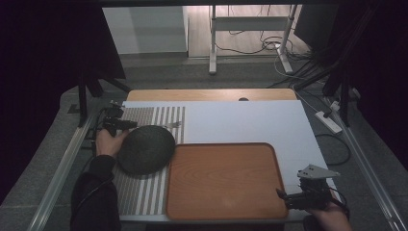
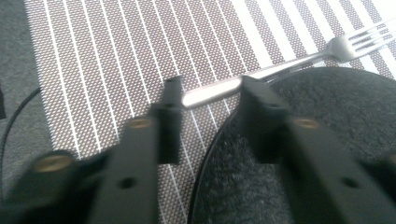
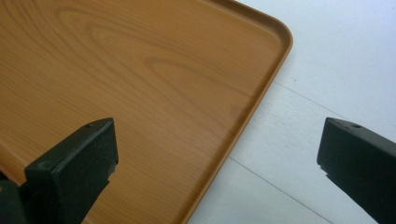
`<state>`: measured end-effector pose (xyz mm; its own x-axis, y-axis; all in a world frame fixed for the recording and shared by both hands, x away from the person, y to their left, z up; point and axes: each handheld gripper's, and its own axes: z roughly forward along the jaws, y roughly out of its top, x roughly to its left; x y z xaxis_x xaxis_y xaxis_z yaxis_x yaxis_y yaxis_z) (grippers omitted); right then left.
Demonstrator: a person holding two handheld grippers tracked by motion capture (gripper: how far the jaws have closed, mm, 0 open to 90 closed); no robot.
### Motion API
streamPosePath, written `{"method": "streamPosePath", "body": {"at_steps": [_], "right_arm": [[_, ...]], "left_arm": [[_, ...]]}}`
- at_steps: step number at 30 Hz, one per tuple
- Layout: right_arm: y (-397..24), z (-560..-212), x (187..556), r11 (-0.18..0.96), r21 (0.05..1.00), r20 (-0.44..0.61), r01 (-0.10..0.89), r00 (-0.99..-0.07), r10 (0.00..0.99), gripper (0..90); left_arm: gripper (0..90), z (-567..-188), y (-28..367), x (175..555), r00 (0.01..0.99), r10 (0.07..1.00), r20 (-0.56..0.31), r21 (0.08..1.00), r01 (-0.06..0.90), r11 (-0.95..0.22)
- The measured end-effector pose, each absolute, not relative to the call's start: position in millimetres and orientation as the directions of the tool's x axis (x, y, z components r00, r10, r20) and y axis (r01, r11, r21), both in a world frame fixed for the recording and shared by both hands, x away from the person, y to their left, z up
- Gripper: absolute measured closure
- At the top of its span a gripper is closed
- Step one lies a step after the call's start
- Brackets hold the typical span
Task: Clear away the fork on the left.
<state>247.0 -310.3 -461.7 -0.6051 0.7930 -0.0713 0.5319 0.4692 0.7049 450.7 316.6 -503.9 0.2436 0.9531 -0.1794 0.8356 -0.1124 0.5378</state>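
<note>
Steel fork (image 2: pixel 280 67) lying on the striped placemat (image 2: pixel 102 60), tines pointing away, handle end sitting between the fingers (image 2: pixel 172 100) of the left gripper (image 2: pixel 212 93). Fingers standing narrowly apart around the handle tip, one just beside the tip, the other over the handle; hard to tell whether they are actually pressing on the metal. Lying right against the fork, a dark round plate (image 2: pixel 317 116), its rim passing under the handle and beneath one finger.

Seen from the high view: left gripper (image 1: pixel 126 125) reaching in at the far left edge of the placemat (image 1: pixel 144 192), hand (image 1: pixel 108 142) resting beside the dark plate (image 1: pixel 146 149), fork (image 1: pixel 174 125) poking out past the plate's far rim. Sitting to the right of the plate, touching it, a wooden tray (image 1: pixel 226 180) on the white tabletop (image 1: pixel 240 120).

Hovering at the tray's near right corner, the right gripper (image 1: pixel 284 195), fingers (image 3: pixel 74 163) spread wide, holding nothing, one over the tray (image 3: pixel 140 84) and the other over the tabletop (image 3: pixel 327 60).
</note>
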Motion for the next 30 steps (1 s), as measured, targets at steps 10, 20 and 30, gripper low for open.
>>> {"method": "streamPosePath", "body": {"at_steps": [10, 20, 30], "right_arm": [[-311, -462, 247, 0.464, 0.709, -0.067, 0.530, -0.605, 0.794, 0.0], [-311, -462, 247, 0.465, 0.711, -0.068, 0.527, -0.606, 0.792, 0.0], [-311, -462, 246, 0.467, 0.711, -0.072, 0.526, -0.606, 0.792, 0.0]], "left_arm": [[88.6, -518, 312, 480, 0.249, 0.963, -0.103, 0.485, 0.858, -0.170], [88.7, -525, 308, 491, 0.263, 0.960, -0.095, 0.444, 0.875, -0.195], [88.7, -520, 310, 483, 0.330, 0.932, -0.152, 0.376, 0.891, -0.255]]}}
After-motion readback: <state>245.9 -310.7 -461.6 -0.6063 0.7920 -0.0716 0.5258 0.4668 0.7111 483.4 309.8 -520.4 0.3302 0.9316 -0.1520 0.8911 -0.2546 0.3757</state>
